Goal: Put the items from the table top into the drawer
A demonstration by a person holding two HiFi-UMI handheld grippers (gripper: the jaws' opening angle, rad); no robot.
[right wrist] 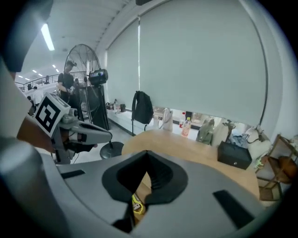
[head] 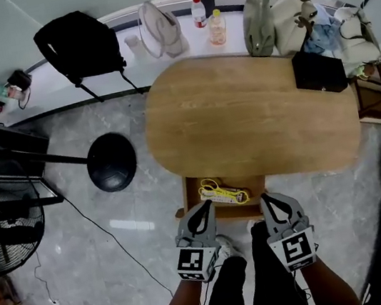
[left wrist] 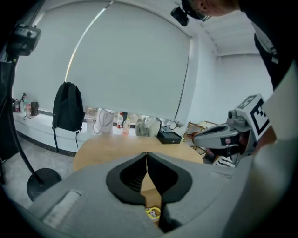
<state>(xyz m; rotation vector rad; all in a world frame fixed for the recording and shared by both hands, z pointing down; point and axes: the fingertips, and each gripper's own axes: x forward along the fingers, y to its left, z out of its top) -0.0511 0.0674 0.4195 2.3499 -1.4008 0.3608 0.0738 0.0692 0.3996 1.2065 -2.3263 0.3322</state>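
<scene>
Near the drawer [head: 191,188], left gripper [head: 204,205] and right gripper [head: 266,198] are shut, empty; I should open one wide before reaching the box [head: 319,71].

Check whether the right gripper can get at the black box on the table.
Probably yes: the table between the right gripper and the black box is bare. Its jaws are shut, so they'd need opening first.
</scene>
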